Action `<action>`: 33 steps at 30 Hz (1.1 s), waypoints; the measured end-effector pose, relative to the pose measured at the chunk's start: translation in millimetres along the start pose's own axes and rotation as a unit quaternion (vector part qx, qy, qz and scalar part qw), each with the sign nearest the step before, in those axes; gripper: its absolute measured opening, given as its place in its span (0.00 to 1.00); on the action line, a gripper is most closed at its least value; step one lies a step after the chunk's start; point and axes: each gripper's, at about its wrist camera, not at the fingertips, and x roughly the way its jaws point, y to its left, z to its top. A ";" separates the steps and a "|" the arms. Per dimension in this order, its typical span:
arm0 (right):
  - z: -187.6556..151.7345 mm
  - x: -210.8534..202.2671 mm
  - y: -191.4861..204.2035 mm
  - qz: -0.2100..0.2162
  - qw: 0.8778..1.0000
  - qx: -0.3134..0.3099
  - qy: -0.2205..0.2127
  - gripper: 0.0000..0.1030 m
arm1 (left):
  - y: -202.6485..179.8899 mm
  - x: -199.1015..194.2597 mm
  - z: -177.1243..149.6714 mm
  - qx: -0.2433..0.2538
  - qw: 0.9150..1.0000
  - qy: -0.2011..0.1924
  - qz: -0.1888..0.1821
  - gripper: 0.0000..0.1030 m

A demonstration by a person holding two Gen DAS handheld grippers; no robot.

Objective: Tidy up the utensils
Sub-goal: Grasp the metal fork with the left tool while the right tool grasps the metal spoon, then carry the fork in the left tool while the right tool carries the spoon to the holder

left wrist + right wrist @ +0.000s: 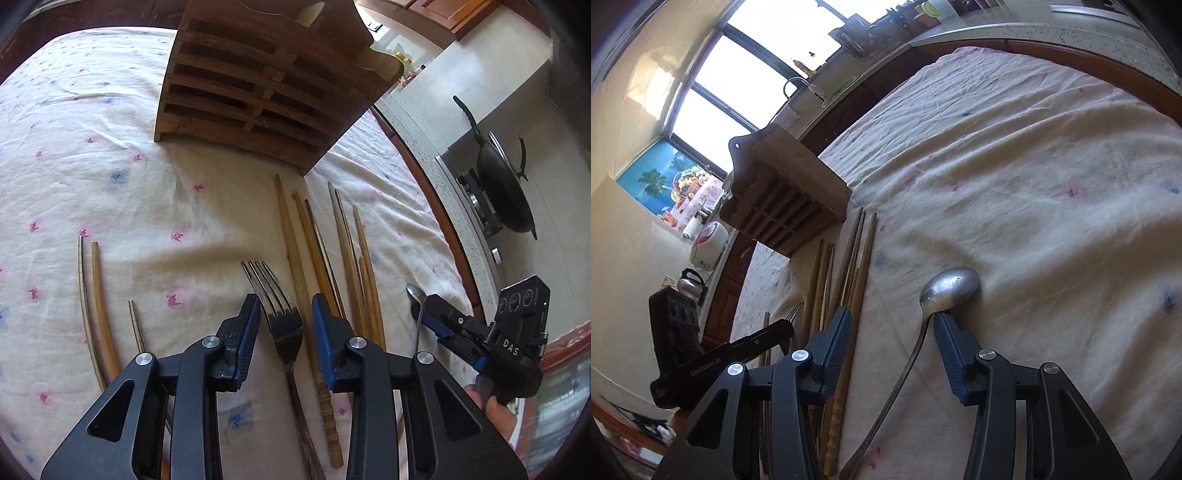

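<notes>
A: While the left gripper (282, 314) is hanging low over the desk (147, 206), its jaws are standing partly open, one each side of the fork (282, 317), not pinching it yet.

B: And the right gripper (892, 321)?

A: Its jaws are partly open around the spoon (945, 288). One pad is touching the neck; the other is over the chopsticks (849, 280).

B: So squeeze slowly, on the thin neck, and leave the sticks out?

A: Yes. Farther off, the wooden holder (258, 92) is waiting.
</notes>
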 end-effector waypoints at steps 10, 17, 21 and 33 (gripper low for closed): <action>-1.1 -7.9 2.5 0.002 1.000 0.002 -0.018 0.02 | -5.2 -13.9 -6.0 0.006 1.000 -0.019 -0.007 0.09; 2.1 -31.0 51.2 0.005 0.996 -0.067 -0.057 0.03 | -18.8 -69.5 -11.8 0.020 0.996 -0.079 -0.026 0.06; 7.3 -44.6 81.9 0.013 0.991 -0.108 -0.080 0.02 | -20.6 -101.9 -9.3 0.020 0.992 -0.119 -0.029 0.04; 17.7 -58.2 155.2 -0.014 0.959 -0.238 -0.155 0.02 | -6.1 -145.7 8.8 0.012 0.984 -0.179 -0.018 0.03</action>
